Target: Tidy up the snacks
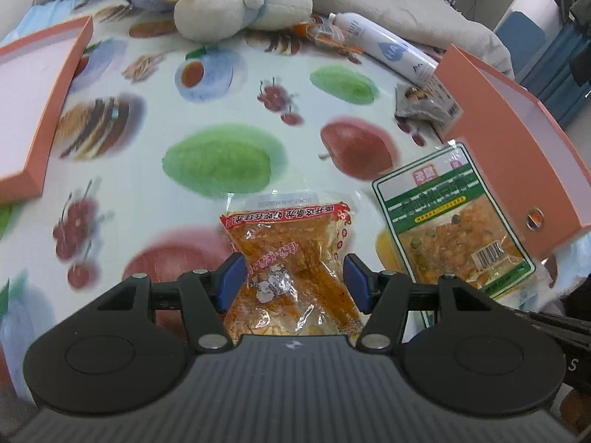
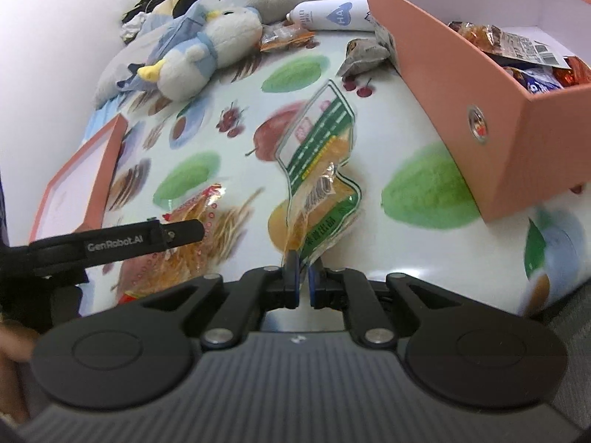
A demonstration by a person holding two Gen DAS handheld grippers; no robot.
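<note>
My left gripper (image 1: pixel 293 280) is shut on an orange snack packet (image 1: pixel 291 251) with red print; its blue pads press both sides of it. In the right wrist view that packet (image 2: pixel 192 221) shows at the left, by a black finger (image 2: pixel 184 229) of the left gripper. My right gripper (image 2: pixel 303 277) is shut on the bottom edge of a green-and-clear snack packet (image 2: pixel 317 170), which stands crumpled above the cloth. That green packet (image 1: pixel 454 217) sits close beside the salmon-pink box (image 1: pixel 517 147). The open box (image 2: pixel 461 85) holds several wrapped snacks.
The box lid (image 1: pixel 40 110) lies at the left on a fruit-print cloth (image 1: pixel 221 162). At the back lie a plush bird (image 1: pixel 236 3), a white bottle (image 1: pixel 388 48), a small orange packet (image 1: pixel 325 33) and a grey packet (image 1: pixel 421 107) against the box.
</note>
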